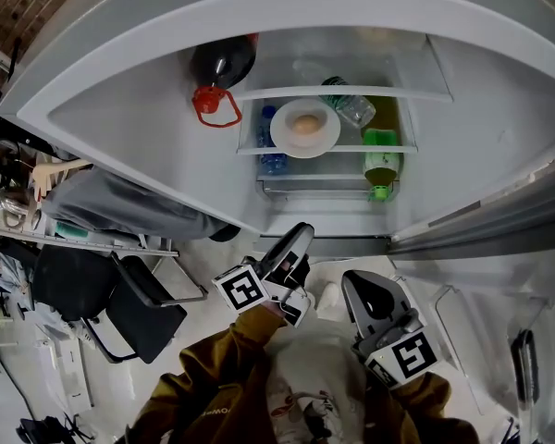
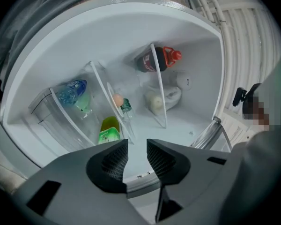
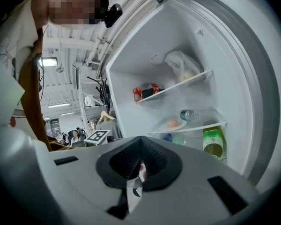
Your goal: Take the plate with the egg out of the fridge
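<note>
The fridge (image 1: 92, 128) stands open. The left gripper (image 2: 137, 146), jaws parted and empty, and the right gripper (image 3: 140, 143), jaws pressed together, hang low before it, well short of the plate (image 1: 282, 135) bearing the egg (image 1: 304, 125) on the glass shelf (image 1: 402, 148).

No text, brand or number is legible: labels on the green bottle (image 1: 382, 158), centre right, and the dark bottle (image 1: 224, 61), upper left, are too small to read, while the left marker cube (image 1: 243, 289) and right marker cube (image 1: 413, 356), lower frame, bear only black-and-white square codes.
</note>
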`<state>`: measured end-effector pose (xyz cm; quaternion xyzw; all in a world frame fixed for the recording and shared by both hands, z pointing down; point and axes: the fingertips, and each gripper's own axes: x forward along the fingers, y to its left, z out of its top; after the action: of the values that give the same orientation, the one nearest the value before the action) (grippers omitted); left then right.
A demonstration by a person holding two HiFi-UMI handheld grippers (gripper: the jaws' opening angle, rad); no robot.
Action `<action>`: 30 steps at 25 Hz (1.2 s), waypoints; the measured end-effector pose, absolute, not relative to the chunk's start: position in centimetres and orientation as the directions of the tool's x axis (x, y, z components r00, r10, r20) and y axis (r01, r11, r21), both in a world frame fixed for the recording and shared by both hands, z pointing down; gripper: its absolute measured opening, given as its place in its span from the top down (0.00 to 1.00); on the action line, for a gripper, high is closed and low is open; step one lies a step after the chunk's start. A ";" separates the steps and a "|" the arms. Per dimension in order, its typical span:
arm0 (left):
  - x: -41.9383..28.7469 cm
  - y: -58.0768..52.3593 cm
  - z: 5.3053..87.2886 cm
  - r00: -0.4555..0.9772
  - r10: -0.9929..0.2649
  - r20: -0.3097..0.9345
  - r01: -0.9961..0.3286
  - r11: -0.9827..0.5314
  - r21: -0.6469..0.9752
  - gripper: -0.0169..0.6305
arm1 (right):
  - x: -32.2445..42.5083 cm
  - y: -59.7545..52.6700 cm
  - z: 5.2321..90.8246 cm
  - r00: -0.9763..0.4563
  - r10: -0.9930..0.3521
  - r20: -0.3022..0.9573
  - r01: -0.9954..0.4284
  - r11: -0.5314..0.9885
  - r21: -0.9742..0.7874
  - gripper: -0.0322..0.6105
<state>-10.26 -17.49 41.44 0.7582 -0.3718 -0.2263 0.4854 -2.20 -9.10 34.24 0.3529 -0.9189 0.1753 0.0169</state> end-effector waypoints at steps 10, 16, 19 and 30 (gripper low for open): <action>-11.0 -19.1 41.6 0.544 -0.839 -0.003 -0.284 -0.188 0.940 0.81 | -2.9 -8.9 34.3 -0.759 -0.633 0.151 -0.645 0.701 -0.305 0.96; -11.6 -20.7 42.0 0.493 -0.870 -0.005 -0.258 -0.151 0.954 0.81 | -3.4 -8.6 34.3 -0.768 -0.623 0.149 -0.634 0.704 -0.320 0.96; -11.7 -21.3 41.9 0.484 -0.875 -0.008 -0.246 -0.144 0.959 0.81 | -3.5 -8.4 34.2 -0.770 -0.620 0.150 -0.631 0.705 -0.323 0.96; -11.5 -24.1 41.3 0.459 -0.887 -0.046 -0.179 -0.143 0.973 0.81 | -3.3 -8.5 33.8 -0.771 -0.622 0.139 -0.625 0.697 -0.352 0.96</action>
<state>-11.48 -24.11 41.31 0.6759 -0.3945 -0.3390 0.5222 -3.33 -8.47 33.78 0.3384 -0.9211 0.1926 0.0045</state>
